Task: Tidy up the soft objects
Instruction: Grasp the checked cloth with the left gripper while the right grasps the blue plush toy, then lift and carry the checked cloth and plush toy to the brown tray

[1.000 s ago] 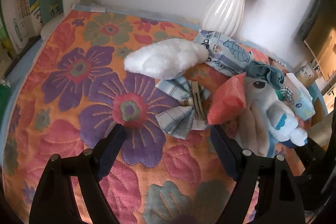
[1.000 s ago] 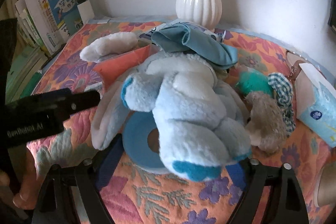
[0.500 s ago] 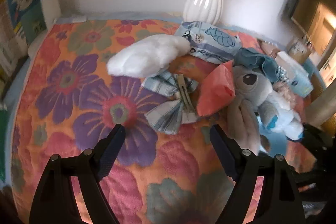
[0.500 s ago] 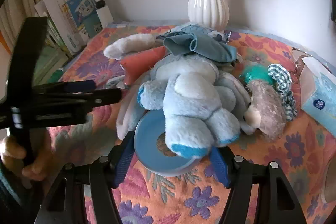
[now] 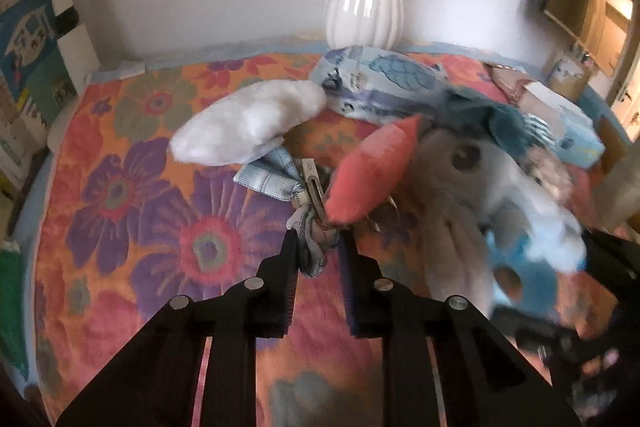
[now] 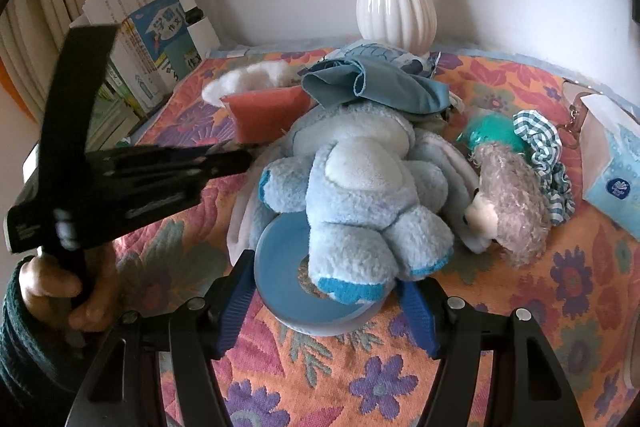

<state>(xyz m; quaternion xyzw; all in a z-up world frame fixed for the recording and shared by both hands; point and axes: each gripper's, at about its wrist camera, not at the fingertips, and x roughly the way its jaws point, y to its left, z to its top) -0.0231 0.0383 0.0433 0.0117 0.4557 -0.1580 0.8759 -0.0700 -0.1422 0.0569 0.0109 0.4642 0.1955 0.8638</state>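
Clamped by the left gripper on the near wing of the plaid bow clip, lying on the floral cloth beside the orange pad; light, limp fabric, likely to slip; safer nearer the metal clasp; right gripper half-open around the blue tape roll, pads not visibly pressing

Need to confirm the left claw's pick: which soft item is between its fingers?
The plaid bow, its lower tail pinched in the left claw. The white puff and orange pillow lie beyond, ungripped.
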